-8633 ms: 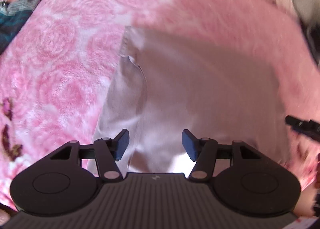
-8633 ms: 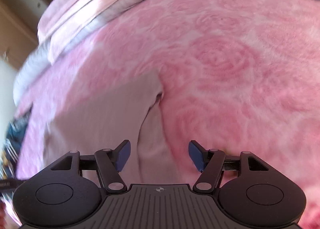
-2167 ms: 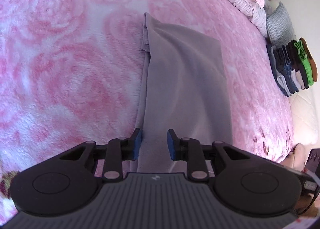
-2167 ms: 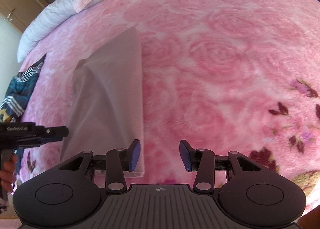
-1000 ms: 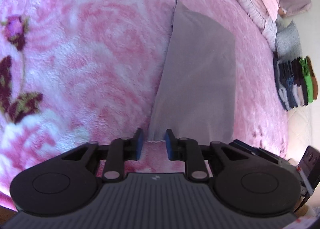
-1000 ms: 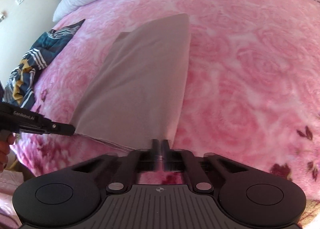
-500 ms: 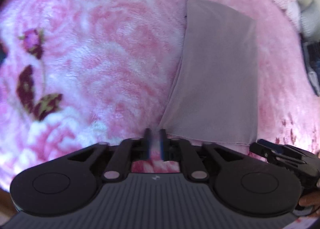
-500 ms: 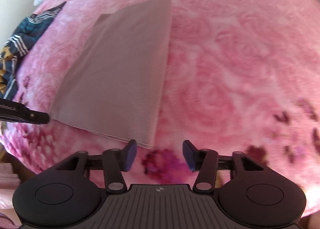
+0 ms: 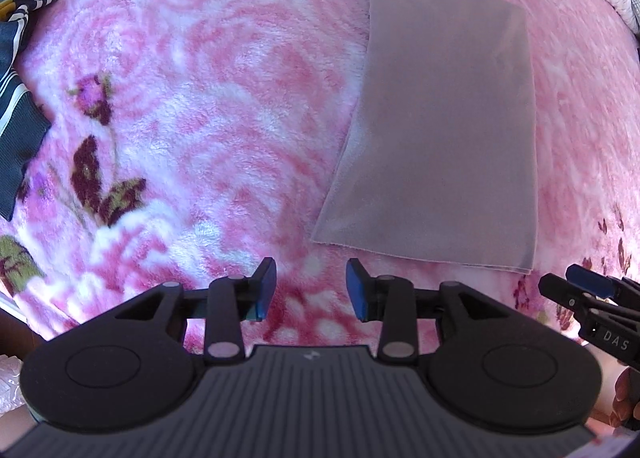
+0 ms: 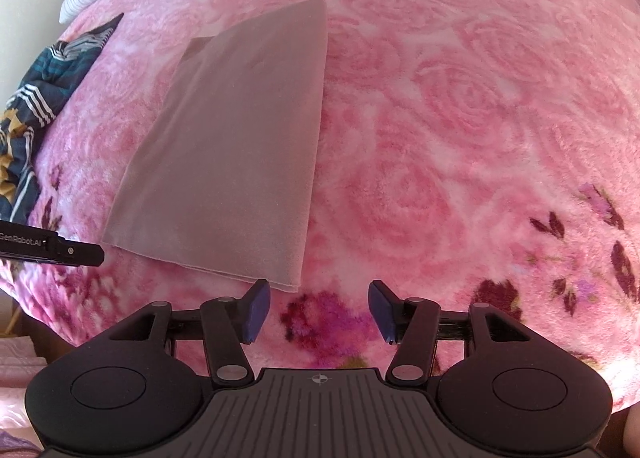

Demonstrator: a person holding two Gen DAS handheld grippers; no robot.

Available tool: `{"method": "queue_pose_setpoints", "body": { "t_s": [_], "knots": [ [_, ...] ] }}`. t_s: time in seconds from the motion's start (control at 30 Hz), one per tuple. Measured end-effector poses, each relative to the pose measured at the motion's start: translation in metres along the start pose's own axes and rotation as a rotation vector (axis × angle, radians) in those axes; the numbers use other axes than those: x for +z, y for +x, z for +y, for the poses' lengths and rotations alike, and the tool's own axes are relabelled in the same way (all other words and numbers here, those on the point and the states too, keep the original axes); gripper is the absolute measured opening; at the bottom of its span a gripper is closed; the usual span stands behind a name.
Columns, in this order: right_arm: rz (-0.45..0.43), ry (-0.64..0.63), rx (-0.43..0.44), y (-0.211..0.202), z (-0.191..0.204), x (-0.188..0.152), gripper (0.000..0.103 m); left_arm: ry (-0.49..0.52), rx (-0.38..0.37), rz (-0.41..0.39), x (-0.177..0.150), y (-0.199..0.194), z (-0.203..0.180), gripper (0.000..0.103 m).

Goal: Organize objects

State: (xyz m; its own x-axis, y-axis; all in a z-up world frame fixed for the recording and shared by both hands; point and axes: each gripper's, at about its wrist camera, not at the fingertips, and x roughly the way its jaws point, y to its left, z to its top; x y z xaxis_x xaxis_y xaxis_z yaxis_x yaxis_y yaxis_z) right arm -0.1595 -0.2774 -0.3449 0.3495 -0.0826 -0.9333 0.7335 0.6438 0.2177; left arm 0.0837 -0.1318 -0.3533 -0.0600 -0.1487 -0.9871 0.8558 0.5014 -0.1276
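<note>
The left gripper [image 9: 311,290] and right gripper [image 10: 315,311] have both spread open — hovering just short of the flat folded grey-mauve cloth [image 9: 436,138], empty.

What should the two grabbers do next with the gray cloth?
Probably pinch the near corners of the cloth and fold it away in half. It lies flat in a long strip on the blanket, and both the left gripper and the right gripper are open, empty, just short of its near edge, one by each corner.
</note>
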Motion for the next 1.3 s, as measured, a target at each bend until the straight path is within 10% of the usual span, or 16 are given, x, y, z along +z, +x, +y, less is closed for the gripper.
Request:
{"method": "queue_pose_setpoints", "body": {
  "t_s": [0.2, 0.43, 0.5, 0.53, 0.63, 1.0, 1.1, 1.3],
  "knots": [
    [-0.056, 0.250, 0.214, 0.008, -0.031, -0.006, 0.052, -0.362, -0.397, -0.062, -0.021, 0.007, 0.045, 0.041],
    [-0.089, 0.510, 0.362, 0.048, -0.052, -0.010, 0.051, -0.698, -0.569, -0.129, -0.039, 0.053, 0.063, 0.040],
    [-0.105, 0.518, 0.385, 0.052, -0.053, -0.008, 0.037, -0.716, -0.577, -0.157, -0.036, 0.061, 0.059, 0.040],
    [-0.103, 0.501, 0.379, 0.053, -0.052, -0.007, 0.000, -0.721, -0.577, -0.170, -0.036, 0.062, 0.056, 0.039],
    [-0.081, 0.516, 0.405, 0.058, -0.052, -0.009, 0.001, -0.717, -0.553, -0.192, -0.035, 0.065, 0.056, 0.002],
    [0.125, 0.445, 0.631, 0.082, 0.031, -0.037, 0.001, -0.343, -0.375, -0.352, -0.004, -0.013, 0.097, 0.001],
    [0.210, 0.301, 0.525, 0.094, 0.039, -0.023, 0.030, -0.286, -0.300, -0.309, 0.003, -0.003, 0.110, 0.003],
    [0.198, 0.164, 0.329, 0.067, -0.012, 0.013, 0.042, -0.446, -0.368, -0.250, -0.028, 0.012, 0.129, 0.030]
  ]
}}
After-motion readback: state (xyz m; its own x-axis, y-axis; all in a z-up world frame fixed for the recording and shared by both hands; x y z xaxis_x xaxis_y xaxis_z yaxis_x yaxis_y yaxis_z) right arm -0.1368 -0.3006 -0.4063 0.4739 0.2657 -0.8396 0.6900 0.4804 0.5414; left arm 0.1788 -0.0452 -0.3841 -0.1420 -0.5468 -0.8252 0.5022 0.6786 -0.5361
